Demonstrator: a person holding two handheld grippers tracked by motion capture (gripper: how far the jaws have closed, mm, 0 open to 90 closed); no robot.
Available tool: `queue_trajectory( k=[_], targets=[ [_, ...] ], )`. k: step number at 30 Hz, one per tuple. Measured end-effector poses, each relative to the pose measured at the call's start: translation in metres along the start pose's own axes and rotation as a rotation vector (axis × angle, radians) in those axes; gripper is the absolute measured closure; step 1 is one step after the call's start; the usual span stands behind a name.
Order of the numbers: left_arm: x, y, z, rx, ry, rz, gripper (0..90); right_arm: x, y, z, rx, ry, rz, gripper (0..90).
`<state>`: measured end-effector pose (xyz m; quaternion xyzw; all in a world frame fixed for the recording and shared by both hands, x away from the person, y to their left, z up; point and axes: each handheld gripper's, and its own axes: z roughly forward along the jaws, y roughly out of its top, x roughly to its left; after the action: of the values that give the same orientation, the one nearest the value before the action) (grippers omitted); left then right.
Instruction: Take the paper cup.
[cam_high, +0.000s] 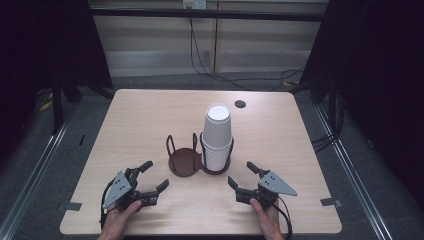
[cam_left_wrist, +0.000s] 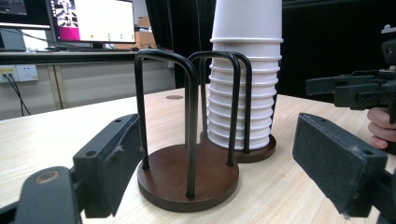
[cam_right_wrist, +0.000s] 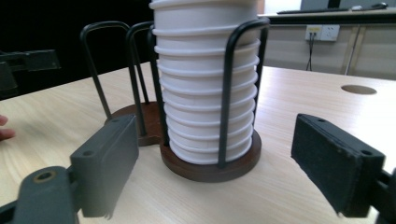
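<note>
A dark brown two-place cup holder (cam_high: 182, 164) with black wire loops stands at the middle of the table. Its right place holds a tall stack of upside-down white paper cups (cam_high: 218, 134); its left place (cam_left_wrist: 187, 182) is bare. My left gripper (cam_high: 156, 175) rests open near the front left and points at the holder, with nothing between its jaws. My right gripper (cam_high: 240, 173) rests open at the front right. In the left gripper view the cups (cam_left_wrist: 243, 93) stand behind the bare place. The right gripper view faces the cups (cam_right_wrist: 205, 79) from close by.
A wooden table (cam_high: 140, 115) has a round cable hole (cam_high: 240, 104) at its far side. Cables (cam_high: 210, 70) trail over the floor beyond it. Monitors (cam_left_wrist: 93, 18) sit on a desk in the background. A hand holds each gripper at the table's front edge.
</note>
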<state>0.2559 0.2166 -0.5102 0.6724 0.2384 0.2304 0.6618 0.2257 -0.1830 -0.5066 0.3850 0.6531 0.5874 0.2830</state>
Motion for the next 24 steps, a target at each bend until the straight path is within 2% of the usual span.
queue_trajectory(
  k=[2,7,9,10,13,15,16,17,19,21,23,24],
  targets=[
    [0.001,0.0,0.0,0.003,-0.006,0.001,15.5,-0.002,0.001,-0.001,0.028,0.0,-0.001,13.9],
    [0.001,0.0,0.0,0.0,-0.024,0.0,15.4,-0.003,0.001,-0.001,0.052,-0.005,0.013,14.0],
    [0.002,0.0,0.0,0.0,-0.023,-0.002,15.5,-0.002,0.002,0.0,0.083,-0.003,0.017,16.2],
    [0.002,0.0,0.0,0.001,-0.019,-0.009,15.5,-0.002,0.002,0.001,0.107,0.016,0.009,16.4],
    [0.002,0.0,0.0,0.001,-0.012,-0.006,15.5,0.0,0.002,0.001,0.115,0.025,0.002,15.8],
    [0.002,0.0,0.0,0.003,-0.014,-0.003,15.7,0.0,0.003,0.001,0.127,0.048,0.006,14.5],
    [0.002,0.0,0.0,0.0,-0.016,-0.007,15.7,0.0,0.003,0.001,0.15,0.088,0.005,17.0],
    [0.002,0.0,-0.001,0.002,-0.015,-0.006,15.7,0.0,0.003,0.001,0.15,0.088,0.005,17.0],
    [0.002,0.0,-0.001,0.002,-0.014,0.004,15.7,0.002,0.007,0.002,0.202,0.112,-0.01,18.1],
    [0.002,0.0,-0.001,0.001,-0.008,-0.001,15.7,0.005,0.011,0.001,0.207,0.1,-0.022,16.6],
    [0.002,0.0,0.0,0.003,-0.001,-0.007,15.6,0.005,0.015,0.0,0.207,0.111,-0.022,16.9],
    [0.002,0.0,0.0,0.003,-0.002,-0.009,15.6,0.004,0.018,0.001,0.235,0.11,-0.029,17.0]
  ],
)
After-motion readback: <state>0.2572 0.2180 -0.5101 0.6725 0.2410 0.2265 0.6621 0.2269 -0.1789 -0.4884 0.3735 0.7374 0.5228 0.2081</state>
